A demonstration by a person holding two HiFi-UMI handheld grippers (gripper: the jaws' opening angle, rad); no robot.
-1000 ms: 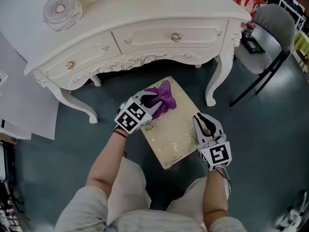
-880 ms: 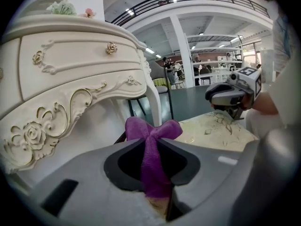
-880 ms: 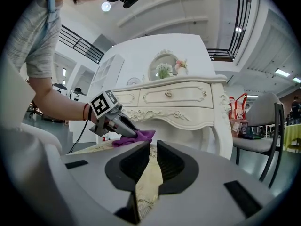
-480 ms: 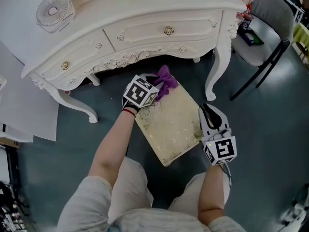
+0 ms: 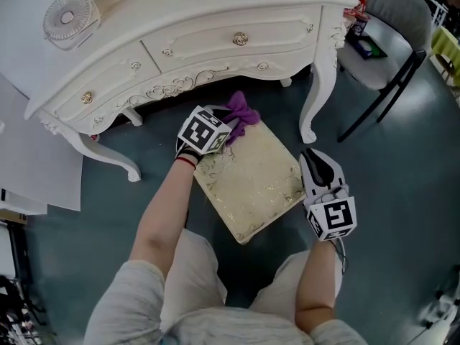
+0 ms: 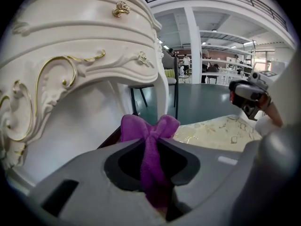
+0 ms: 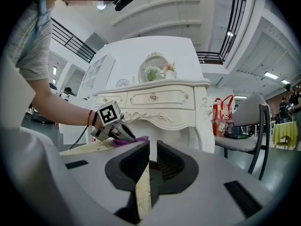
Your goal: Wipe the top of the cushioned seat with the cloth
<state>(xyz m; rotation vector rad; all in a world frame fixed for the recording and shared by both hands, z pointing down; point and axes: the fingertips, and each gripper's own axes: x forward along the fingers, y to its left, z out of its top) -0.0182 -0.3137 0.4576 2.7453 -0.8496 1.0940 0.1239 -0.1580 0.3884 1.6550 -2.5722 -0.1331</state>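
The cushioned seat has a cream and gold patterned top and stands on the dark floor before the white dresser. My left gripper is shut on the purple cloth at the seat's far corner, close to the dresser. In the left gripper view the cloth hangs pinched between the jaws, with the seat to the right. My right gripper is shut on the seat's right edge. That edge runs between its jaws in the right gripper view, where the left gripper and cloth show beyond.
A curved dresser leg stands just right of the seat's far corner. A grey chair with black legs is at the upper right. White sheets lie at the left. The person's knees are near the seat's front corner.
My left gripper has slid the purple cloth over the seat's top from nearer the middle to the far corner by the dresser. The right gripper has stayed on the right edge.
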